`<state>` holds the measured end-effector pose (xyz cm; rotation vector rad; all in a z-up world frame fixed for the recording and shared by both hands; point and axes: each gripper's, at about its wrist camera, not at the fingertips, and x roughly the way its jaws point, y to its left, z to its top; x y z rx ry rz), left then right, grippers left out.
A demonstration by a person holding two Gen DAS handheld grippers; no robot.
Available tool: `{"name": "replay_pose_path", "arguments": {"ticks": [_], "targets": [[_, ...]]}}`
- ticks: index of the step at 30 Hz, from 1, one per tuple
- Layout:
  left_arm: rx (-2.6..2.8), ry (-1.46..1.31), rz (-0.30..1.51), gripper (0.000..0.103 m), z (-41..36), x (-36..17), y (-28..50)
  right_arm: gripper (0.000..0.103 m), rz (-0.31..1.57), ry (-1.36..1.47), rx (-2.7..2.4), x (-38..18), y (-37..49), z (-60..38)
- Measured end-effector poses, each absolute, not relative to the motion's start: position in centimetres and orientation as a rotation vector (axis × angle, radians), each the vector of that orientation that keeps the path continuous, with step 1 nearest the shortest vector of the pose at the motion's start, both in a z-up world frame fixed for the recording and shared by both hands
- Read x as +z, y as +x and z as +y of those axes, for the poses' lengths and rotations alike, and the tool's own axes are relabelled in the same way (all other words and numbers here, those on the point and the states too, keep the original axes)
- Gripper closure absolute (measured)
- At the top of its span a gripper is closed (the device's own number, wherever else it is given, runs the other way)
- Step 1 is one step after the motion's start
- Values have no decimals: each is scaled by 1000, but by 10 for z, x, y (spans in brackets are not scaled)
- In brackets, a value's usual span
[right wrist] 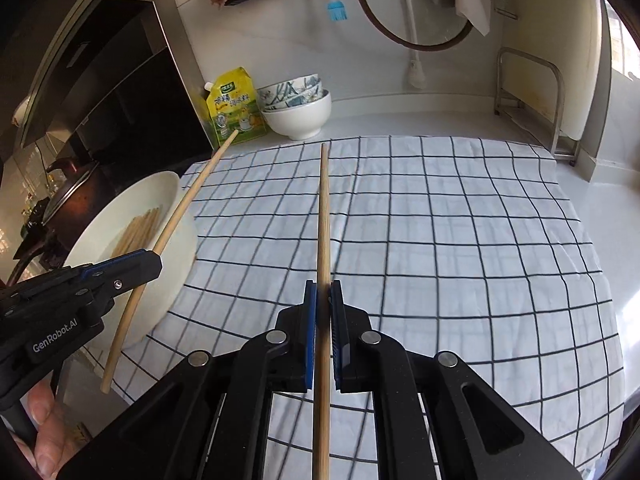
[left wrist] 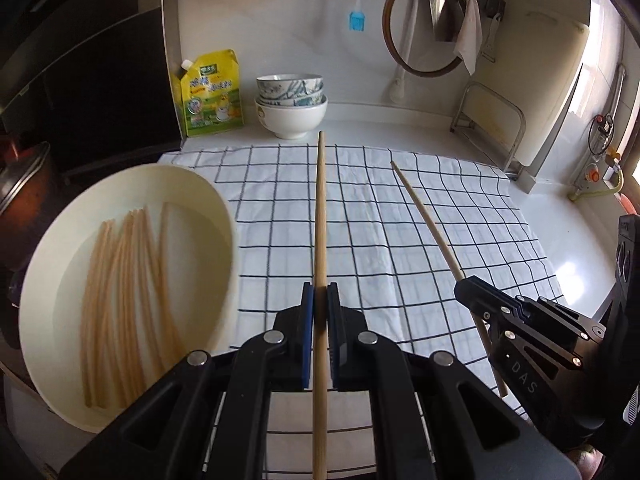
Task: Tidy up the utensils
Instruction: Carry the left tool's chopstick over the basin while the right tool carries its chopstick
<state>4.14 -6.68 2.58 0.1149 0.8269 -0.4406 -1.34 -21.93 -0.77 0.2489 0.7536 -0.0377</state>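
My left gripper (left wrist: 320, 292) is shut on a wooden chopstick (left wrist: 320, 216) that points forward over the checked cloth (left wrist: 420, 216). My right gripper (right wrist: 323, 288) is shut on a second chopstick (right wrist: 323, 216), also pointing forward above the cloth. A cream round bowl (left wrist: 208, 200) at the left holds several more chopsticks (left wrist: 120, 300). In the left wrist view the right gripper (left wrist: 464, 292) and its chopstick (left wrist: 428, 220) are at the right. In the right wrist view the left gripper (right wrist: 154, 260) with its chopstick (right wrist: 192, 196) hangs over the bowl's rim (right wrist: 176, 192).
Stacked bowls (left wrist: 291, 108) and a yellow pouch (left wrist: 210, 94) stand at the back wall. A dark stove unit with a pot (right wrist: 76, 184) is at the left. A metal rack with a cutting board (left wrist: 552, 92) stands at the back right. Utensils hang on the wall.
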Motion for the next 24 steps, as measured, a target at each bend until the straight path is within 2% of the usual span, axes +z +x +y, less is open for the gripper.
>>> {"name": "replay_pose_path", "arguments": {"ticks": [11,24], "targets": [[-284,101,779,96,33,37,73,96,719,198,141,16,48,-119],[-194,24,854,96,104,11,115,96,848,141,259,-5,111,-34]]}}
